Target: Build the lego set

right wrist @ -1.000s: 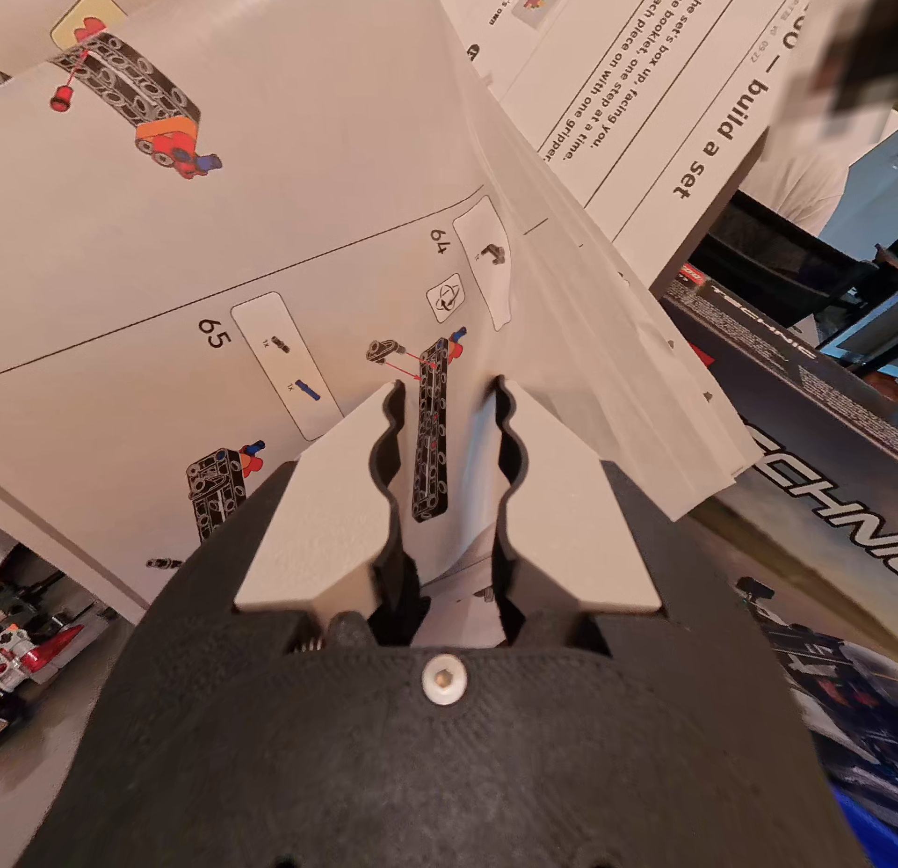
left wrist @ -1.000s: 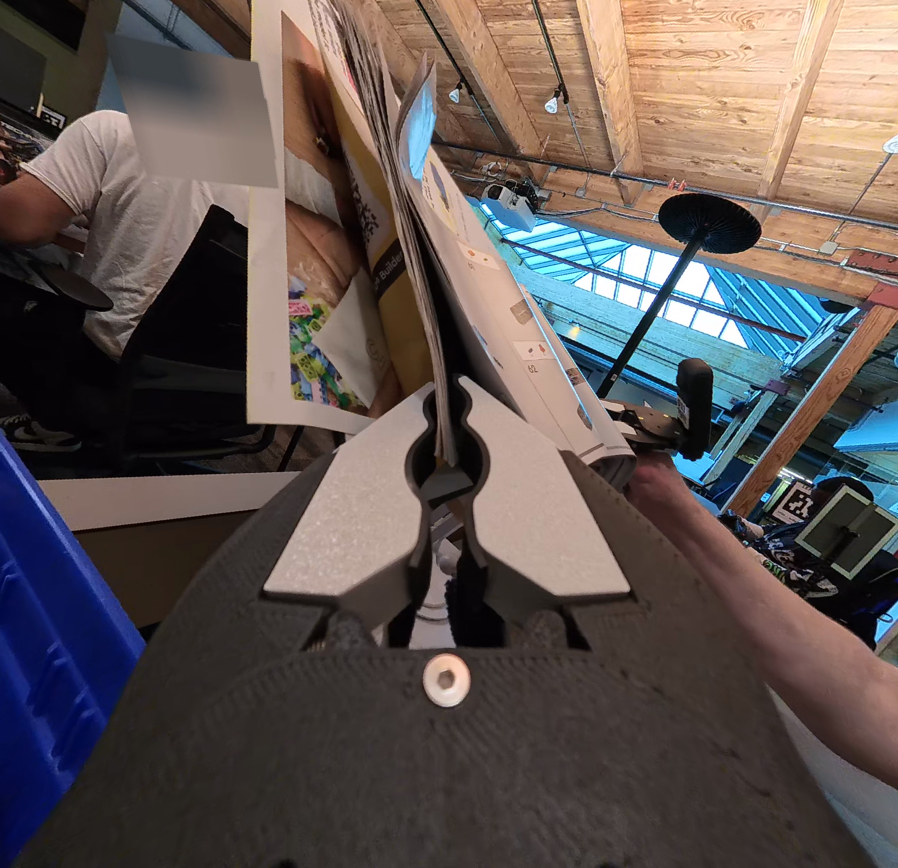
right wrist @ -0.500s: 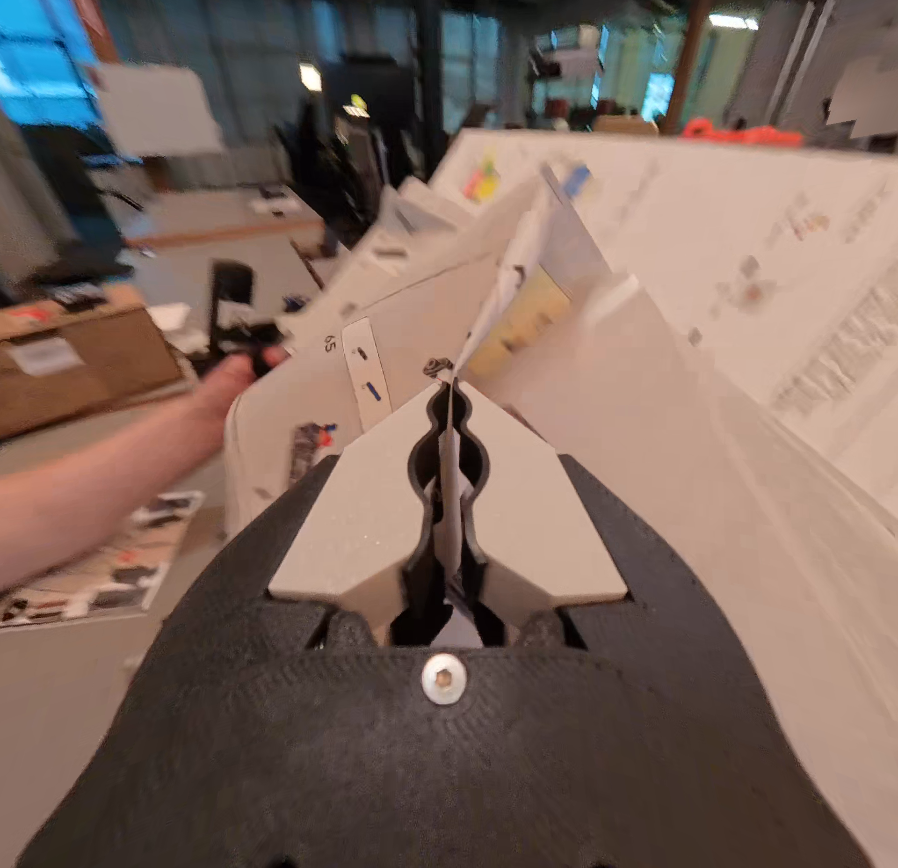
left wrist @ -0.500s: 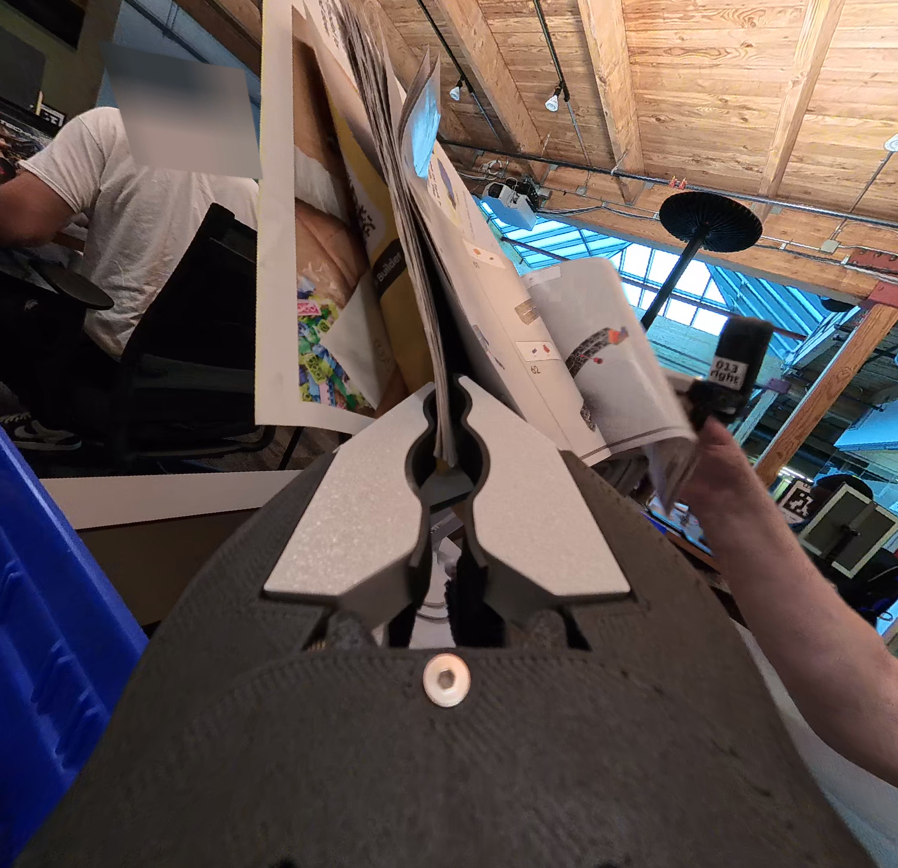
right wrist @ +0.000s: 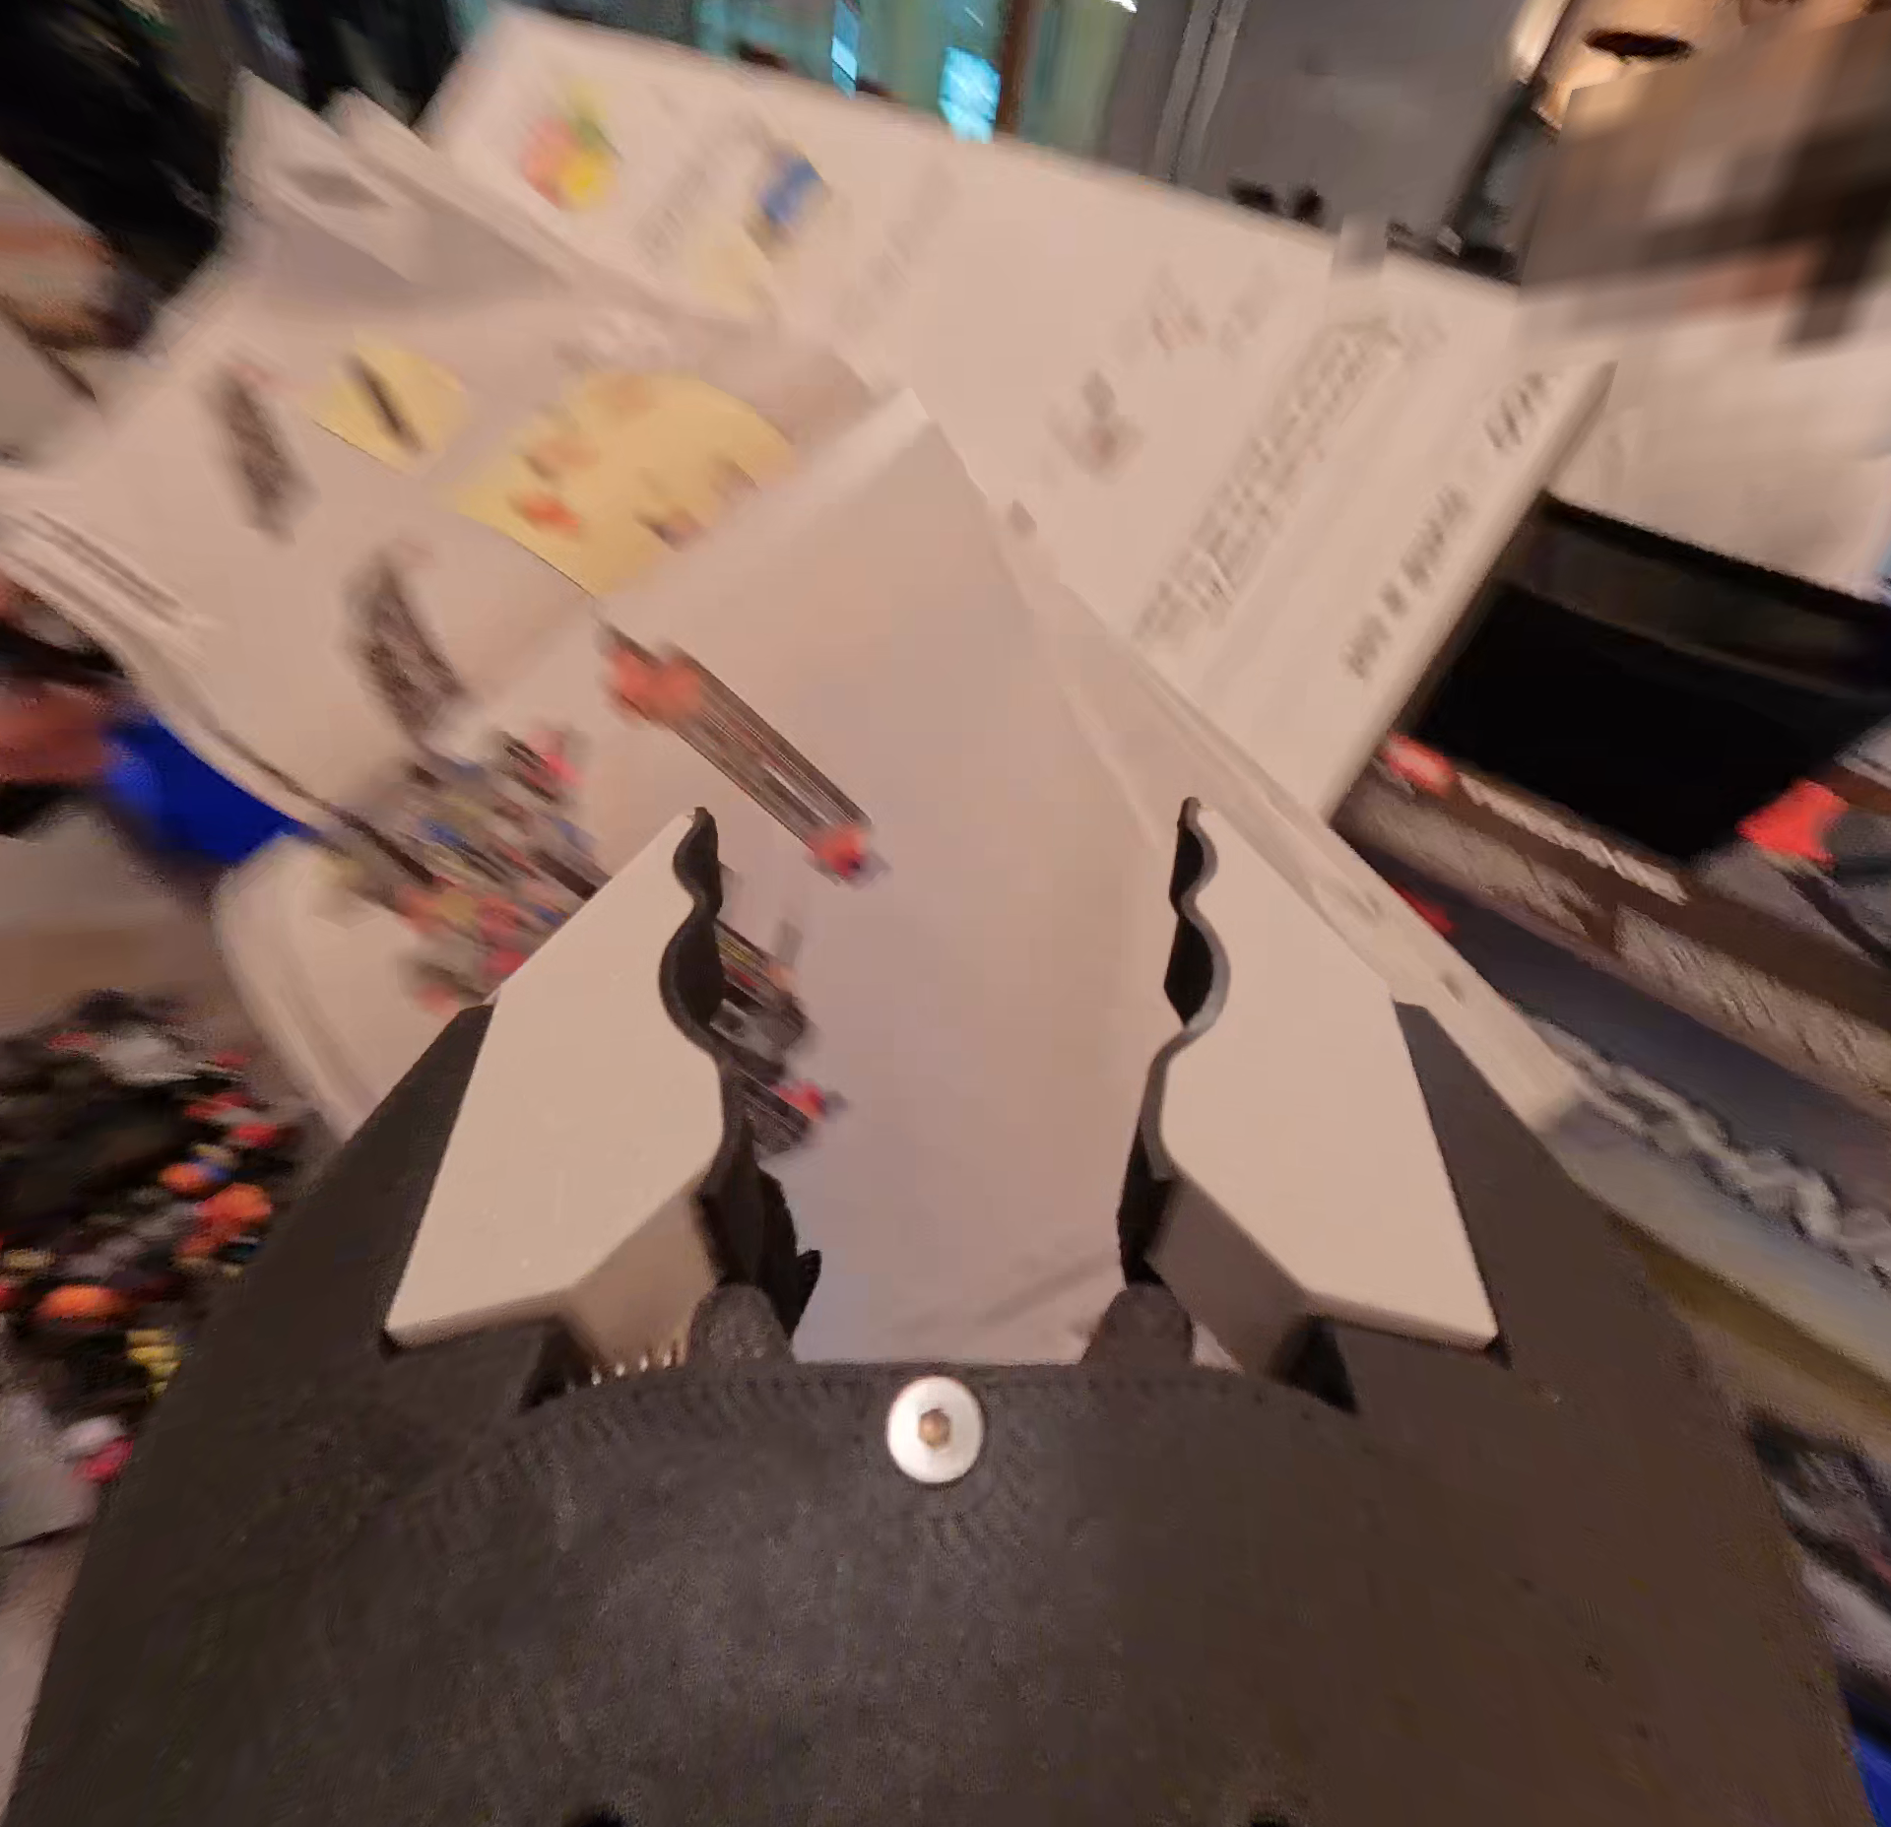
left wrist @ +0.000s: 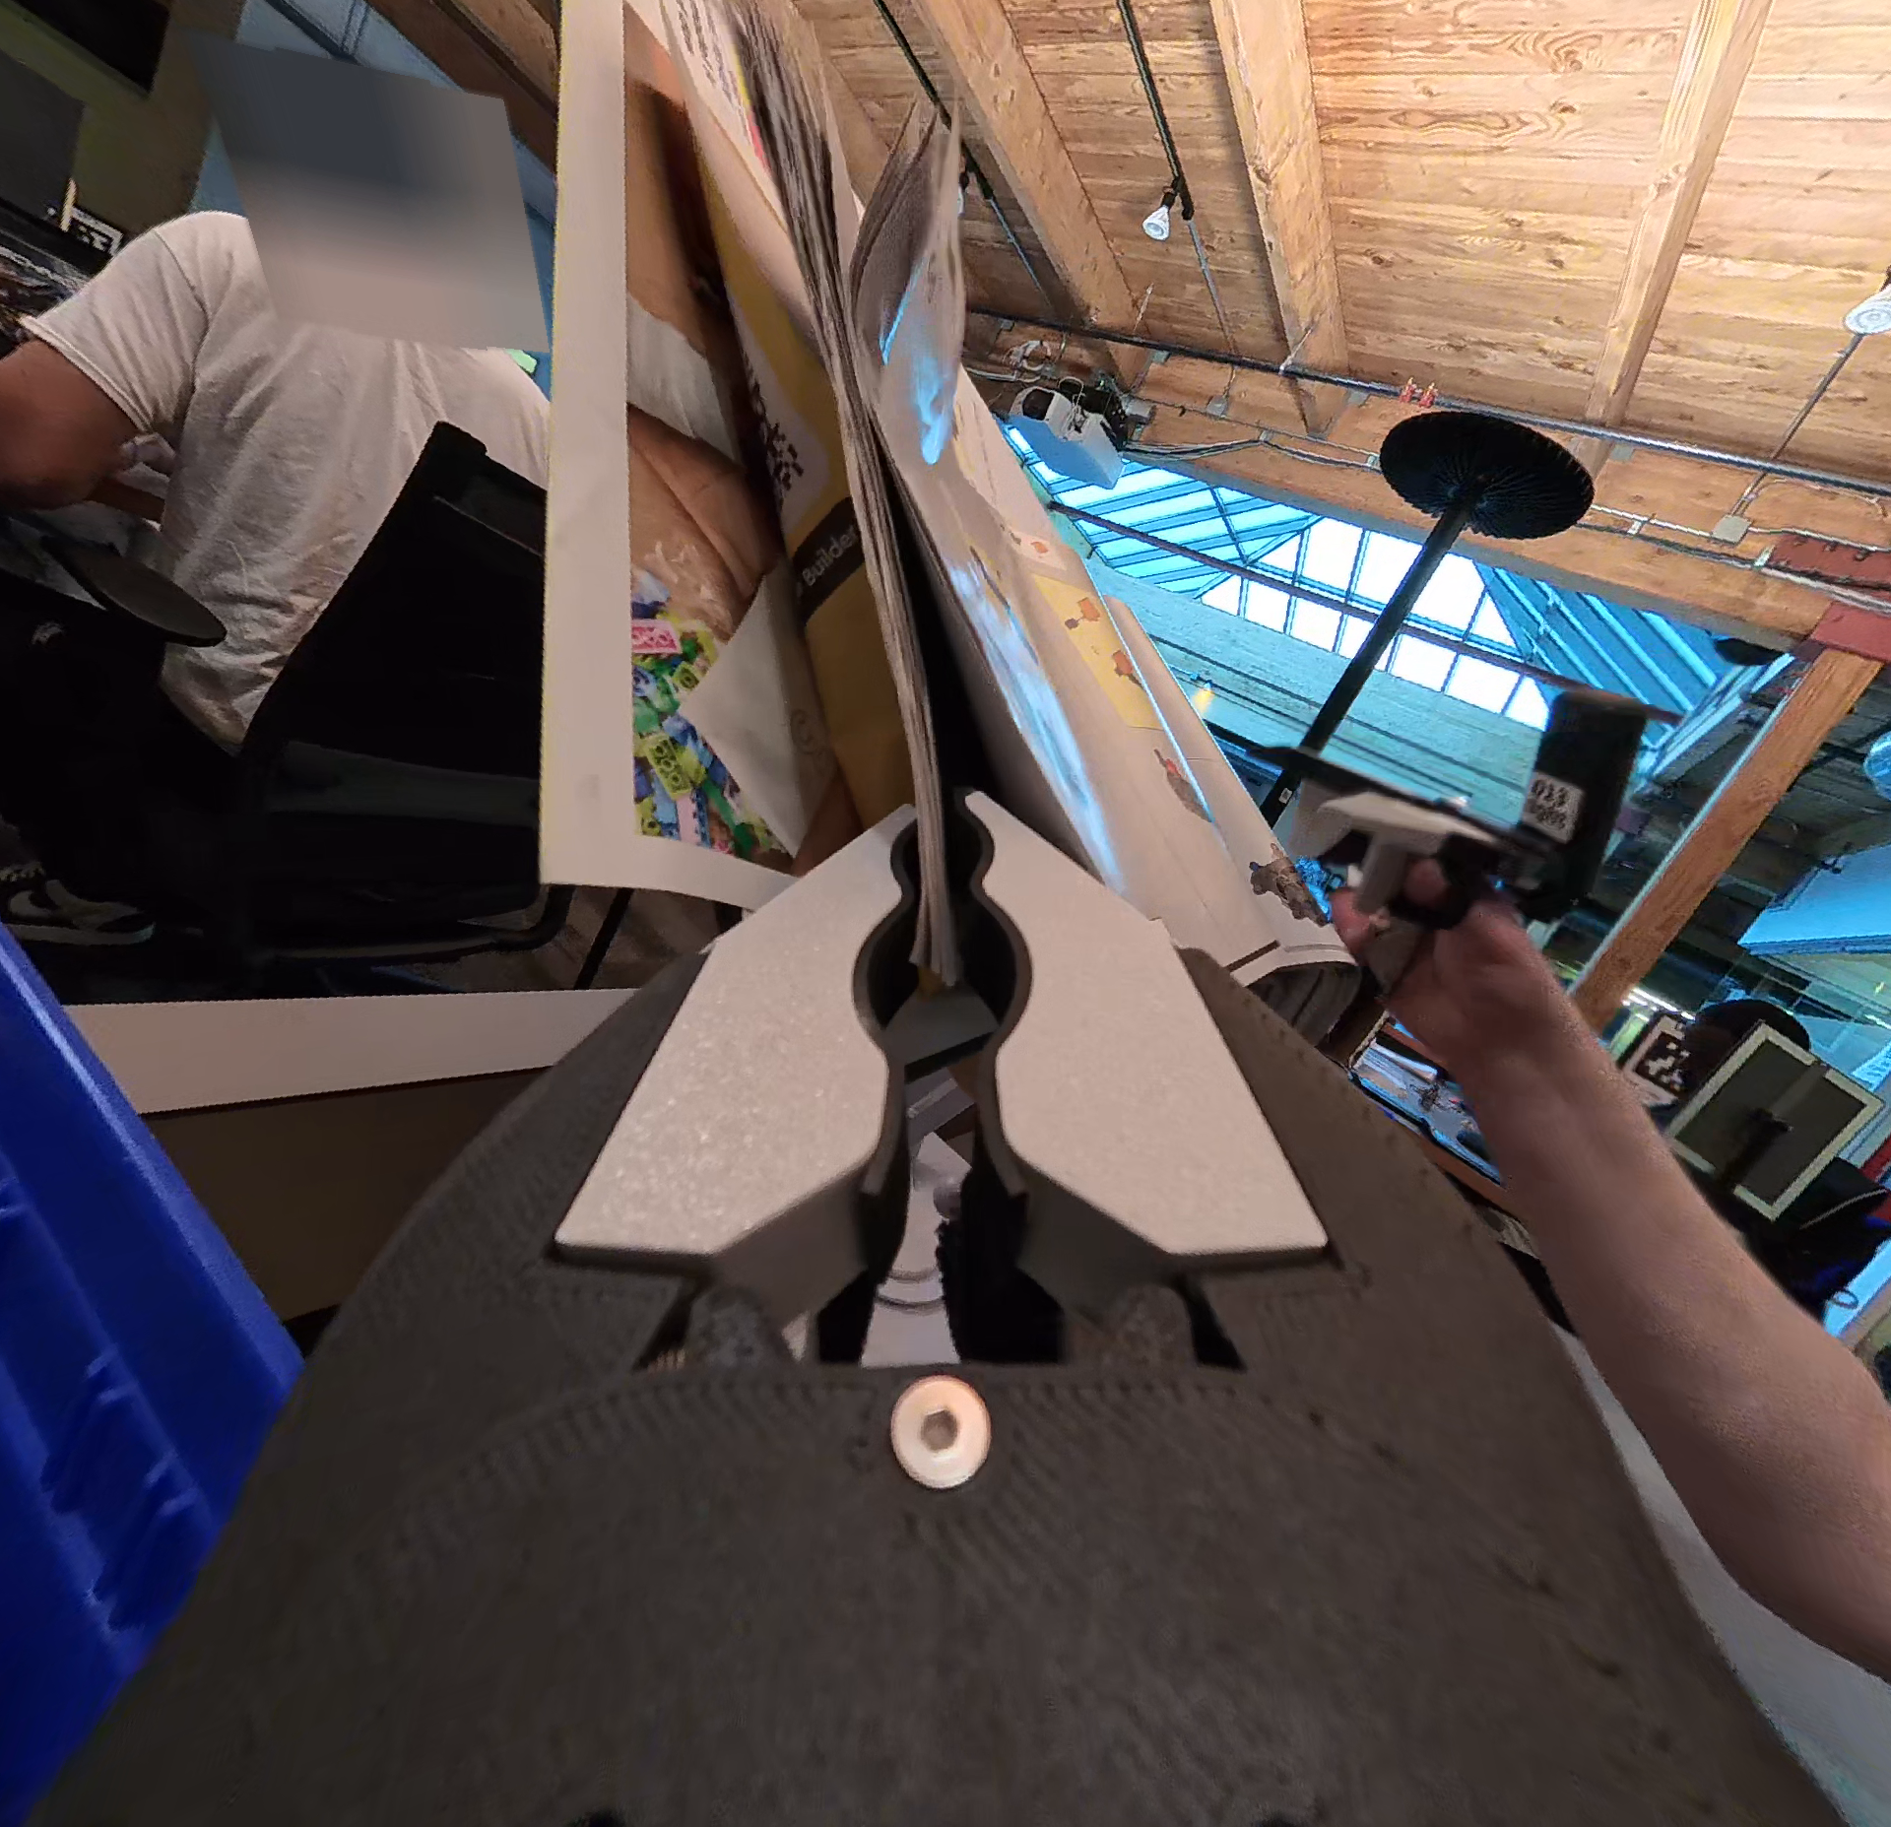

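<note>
- Nearest the lens, the left hand-held gripper (left wrist: 941,836) was seen clamped on the lower edge of the instruction booklet (left wrist: 900,570), which was held upright with its pages fanned against a timber ceiling (left wrist: 1433,141).
- The right hand-held gripper (right wrist: 941,857) was pictured with its jaws wide apart and nothing between them, poised just above an open page of the booklet (right wrist: 921,652); that view was heavily blurred, so contact with the paper could not be judged.
- In the left wrist view the same right hand-held gripper (left wrist: 1433,836) was shown in a person's hand (left wrist: 1433,959) just beside the booklet's curled outer page.
- Loose lego pieces (right wrist: 113,1215) were seen heaped on the worktop (right wrist: 61,918) at lower left, apparently unsorted; a partly built model (right wrist: 481,857) may have been lying beyond them, though blur left this uncertain.
- The build was judged to be midway at most, with page-turning in hand and assembly steps left.
- The set's dark box (right wrist: 1596,857) was seen standing to the right, with a white printed sheet (right wrist: 1330,468) propped behind the booklet.
- A blue bin (left wrist: 92,1369) was crowding the left edge; open room was judged to lie mainly to the right.
- Farther off, a seated person in a white shirt (left wrist: 256,427) was visible.
</note>
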Tool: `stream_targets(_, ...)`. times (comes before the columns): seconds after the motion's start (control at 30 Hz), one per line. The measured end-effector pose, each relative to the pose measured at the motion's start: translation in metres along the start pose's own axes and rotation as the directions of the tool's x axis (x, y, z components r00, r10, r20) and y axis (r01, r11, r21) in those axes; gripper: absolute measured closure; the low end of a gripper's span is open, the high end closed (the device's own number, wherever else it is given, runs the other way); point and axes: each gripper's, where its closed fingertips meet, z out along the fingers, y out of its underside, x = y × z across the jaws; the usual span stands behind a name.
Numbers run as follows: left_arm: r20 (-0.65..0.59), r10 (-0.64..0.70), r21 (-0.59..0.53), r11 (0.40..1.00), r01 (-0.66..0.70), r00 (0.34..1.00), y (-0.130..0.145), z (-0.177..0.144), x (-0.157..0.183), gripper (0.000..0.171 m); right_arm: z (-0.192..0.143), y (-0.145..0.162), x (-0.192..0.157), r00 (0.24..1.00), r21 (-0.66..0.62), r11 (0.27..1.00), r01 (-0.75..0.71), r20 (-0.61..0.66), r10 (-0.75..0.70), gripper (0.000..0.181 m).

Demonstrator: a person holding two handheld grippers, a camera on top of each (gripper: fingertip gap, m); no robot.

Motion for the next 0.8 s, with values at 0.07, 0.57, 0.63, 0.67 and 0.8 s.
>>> stream_targets(0.07,0.003,0.005,-0.002,1.000,-0.005,1.000,0.000,0.000,0.000,0.171,0.005,0.041,0.026,0.995,-0.092,0.996,0.005,-0.098,-0.015,0.092)
stream_targets(0.57,0.016,0.022,-0.011,1.000,-0.022,1.000,0.001,0.000,-0.001,0.171,0.021,0.080,0.030,0.986,-0.155,0.985,0.075,-0.136,-0.096,0.142)
stream_targets(0.63,0.014,0.022,-0.011,1.000,-0.022,1.000,0.001,0.000,0.000,0.171,0.018,0.075,0.023,0.987,-0.162,0.981,0.105,-0.104,-0.123,0.171)
stream_targets(0.67,0.013,0.024,-0.012,1.000,-0.024,1.000,0.001,0.000,0.000,0.171,0.016,0.070,0.016,0.988,-0.154,0.981,0.120,-0.081,-0.134,0.181)
stream_targets(0.8,0.011,0.021,-0.012,1.000,-0.021,1.000,0.001,0.000,0.000,0.171,0.005,0.023,-0.041,0.983,-0.056,0.998,0.023,0.181,-0.013,0.181)
